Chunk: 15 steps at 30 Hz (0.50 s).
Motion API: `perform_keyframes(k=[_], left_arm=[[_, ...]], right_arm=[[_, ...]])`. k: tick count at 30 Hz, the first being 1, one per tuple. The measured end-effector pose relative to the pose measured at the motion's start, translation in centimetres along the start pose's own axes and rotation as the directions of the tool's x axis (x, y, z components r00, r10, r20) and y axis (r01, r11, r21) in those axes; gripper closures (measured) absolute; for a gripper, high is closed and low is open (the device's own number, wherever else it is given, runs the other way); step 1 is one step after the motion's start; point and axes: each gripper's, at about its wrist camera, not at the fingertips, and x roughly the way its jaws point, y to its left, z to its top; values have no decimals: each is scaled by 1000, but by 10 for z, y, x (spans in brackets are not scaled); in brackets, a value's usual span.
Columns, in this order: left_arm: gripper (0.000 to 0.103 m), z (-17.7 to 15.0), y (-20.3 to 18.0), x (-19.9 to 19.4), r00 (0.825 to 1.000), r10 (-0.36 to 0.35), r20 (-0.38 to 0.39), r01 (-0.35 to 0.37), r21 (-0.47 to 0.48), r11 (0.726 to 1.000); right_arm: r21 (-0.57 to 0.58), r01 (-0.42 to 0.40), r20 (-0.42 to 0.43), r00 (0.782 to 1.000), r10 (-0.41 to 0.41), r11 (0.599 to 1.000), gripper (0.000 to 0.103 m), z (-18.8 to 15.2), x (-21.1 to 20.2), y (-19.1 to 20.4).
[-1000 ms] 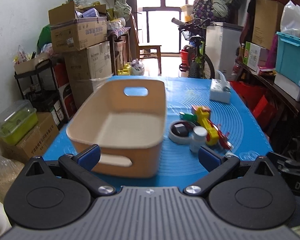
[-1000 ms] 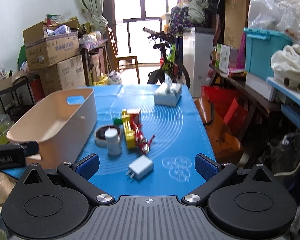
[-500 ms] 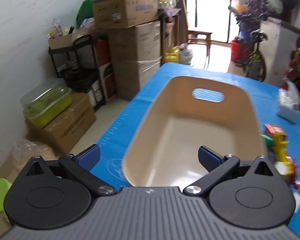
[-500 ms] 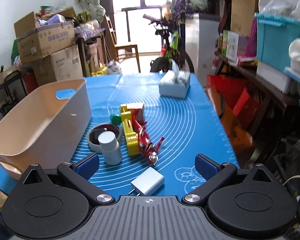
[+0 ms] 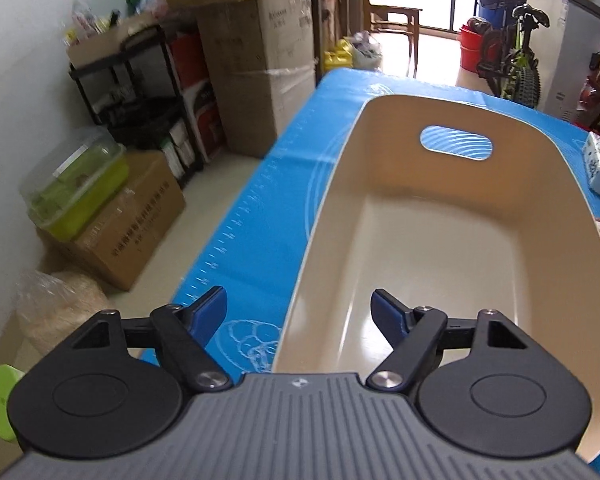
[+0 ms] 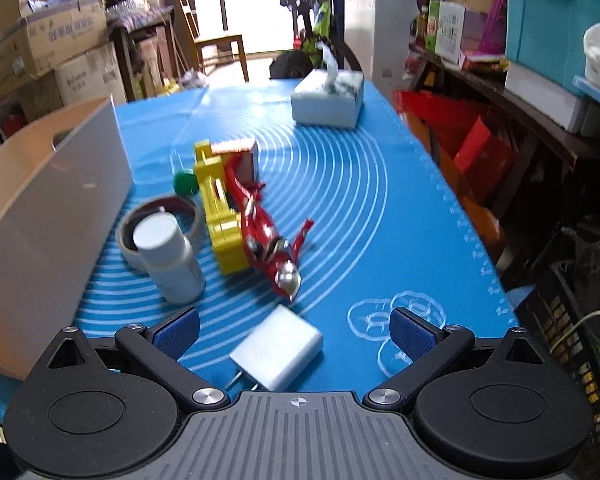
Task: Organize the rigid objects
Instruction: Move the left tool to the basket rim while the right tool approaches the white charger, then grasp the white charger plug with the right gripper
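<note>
Your beige plastic bin with cut-out handles [image 5: 452, 216] sits on the left part of the blue silicone mat [image 6: 380, 200], holding nothing. Your left gripper [image 5: 299, 312] has its fingers spread apart, straddling the bin's near left rim: one blue pad outside over the mat, the other inside. Your right gripper [image 6: 294, 330] is also spread wide, low over the white wall charger [image 6: 278, 350], which lies between its fingers; whether they touch it you cannot tell. Just ahead lies the red and silver action figure [image 6: 270, 240], against the yellow plastic toy [image 6: 220, 210]. The white pill bottle [image 6: 170, 258] stands by the roll of tape [image 6: 160, 224], beside a green ball [image 6: 185, 182]. A white tissue box [image 6: 328, 98] rests farther back.
</note>
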Motion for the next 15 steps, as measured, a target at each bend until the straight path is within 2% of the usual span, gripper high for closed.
perform_keyframes(k=[1, 4, 10, 12, 14, 15], left_arm=[[24, -1, 1, 3, 1000, -9, -18, 9, -4, 1000], [35, -3, 2, 8, 999, -16, -41, 16, 3, 1000], [63, -3, 5, 13, 997, -43, -68, 43, -7, 999], [79, -3, 6, 18, 995, -47, -91, 45, -17, 999], [81, -3, 6, 21, 993, -53, -105, 51, -18, 999], [88, -4, 5, 21, 993, -53, -103, 51, -16, 999]], right_arm=[[4, 0, -13, 1000, 0, 1000, 3, -1, 2, 1], [-2, 17, -37, 999, -17, 1000, 7, -2, 7, 4], [9, 25, -81, 996, -24, 1000, 17, -7, 15, 5], [-1, 29, -94, 995, -29, 1000, 21, -9, 19, 7], [-23, 43, -88, 995, -45, 999, 24, -10, 20, 10], [-33, 49, -85, 995, -51, 998, 25, -10, 20, 12]])
